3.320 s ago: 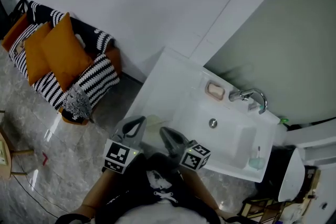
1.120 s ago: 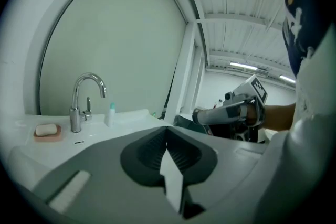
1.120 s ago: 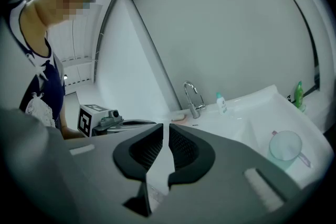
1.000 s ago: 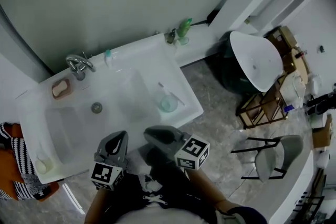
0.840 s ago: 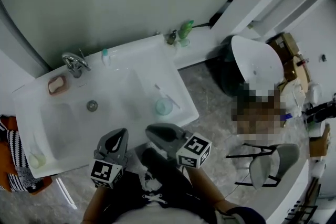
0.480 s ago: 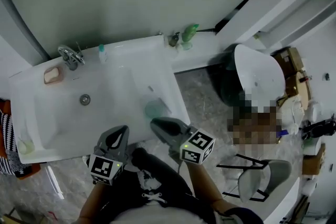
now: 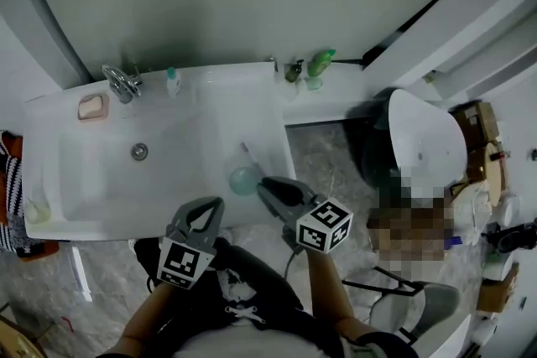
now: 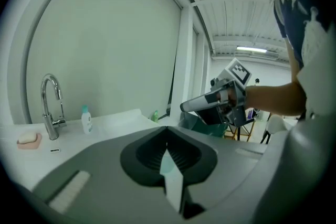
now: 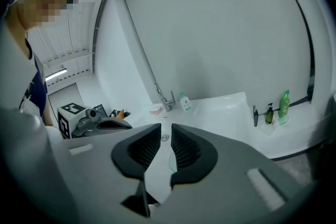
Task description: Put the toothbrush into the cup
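Observation:
In the head view a pale teal cup (image 7: 242, 179) stands on the right part of the white sink counter (image 7: 252, 109). A thin white toothbrush (image 7: 251, 153) lies on the counter just beyond it. My right gripper (image 7: 263, 184) has its tips next to the cup's right side. Its jaws have just been opening; in the right gripper view (image 9: 164, 128) a narrow gap shows with nothing in it. My left gripper (image 7: 216, 204) hangs at the counter's front edge, left of the cup. Its tips meet in the left gripper view (image 8: 167, 131), empty.
A faucet (image 7: 122, 80), a soap dish (image 7: 92, 106) and a small bottle (image 7: 172, 82) line the back of the basin, whose drain (image 7: 139, 151) is at its middle. Green bottles (image 7: 317, 64) stand on a ledge to the right. A toilet (image 7: 424, 138) is further right.
The head view has swung, so the sink now lies square ahead. Both grippers have moved in to its front edge, the right one up beside the cup, with its jaws parted slightly.

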Demonstrator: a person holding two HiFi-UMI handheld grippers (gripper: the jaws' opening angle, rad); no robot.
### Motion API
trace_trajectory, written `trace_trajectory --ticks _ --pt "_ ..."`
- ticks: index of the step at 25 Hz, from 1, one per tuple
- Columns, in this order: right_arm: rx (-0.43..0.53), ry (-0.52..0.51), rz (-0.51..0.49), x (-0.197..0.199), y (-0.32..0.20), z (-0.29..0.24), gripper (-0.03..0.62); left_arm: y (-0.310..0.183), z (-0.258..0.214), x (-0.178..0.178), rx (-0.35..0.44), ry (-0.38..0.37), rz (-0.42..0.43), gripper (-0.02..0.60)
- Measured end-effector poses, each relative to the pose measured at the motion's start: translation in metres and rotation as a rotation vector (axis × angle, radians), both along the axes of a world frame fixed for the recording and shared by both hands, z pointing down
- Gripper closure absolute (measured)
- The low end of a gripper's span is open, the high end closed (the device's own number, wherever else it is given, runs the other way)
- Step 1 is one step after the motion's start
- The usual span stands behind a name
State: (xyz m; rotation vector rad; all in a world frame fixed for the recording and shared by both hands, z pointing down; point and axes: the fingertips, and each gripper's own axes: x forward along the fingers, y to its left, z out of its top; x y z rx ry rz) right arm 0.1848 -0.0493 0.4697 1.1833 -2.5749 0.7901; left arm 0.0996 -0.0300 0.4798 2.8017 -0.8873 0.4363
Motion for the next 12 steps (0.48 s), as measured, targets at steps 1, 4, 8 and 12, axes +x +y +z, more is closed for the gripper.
trace_trajectory --ticks 1,4,8,12 --pt "-0.009 0.003 -0.007 0.003 -0.003 0.003 0.533 0.000 0.000 0.003 0.002 -0.004 -0.002 0.581" --pt "-0.053 0.015 -0.037 0.010 -0.012 0.018 0.523 -0.002 0.001 0.009 0.003 -0.018 -0.012 0.581" --pt "-0.084 0.033 -0.056 0.016 -0.030 0.032 0.523 -0.009 0.006 0.009 -0.005 -0.030 -0.038 0.581" --pt "-0.127 0.052 -0.054 0.023 -0.050 0.047 0.523 -0.018 0.009 0.008 -0.011 -0.042 -0.065 0.581"
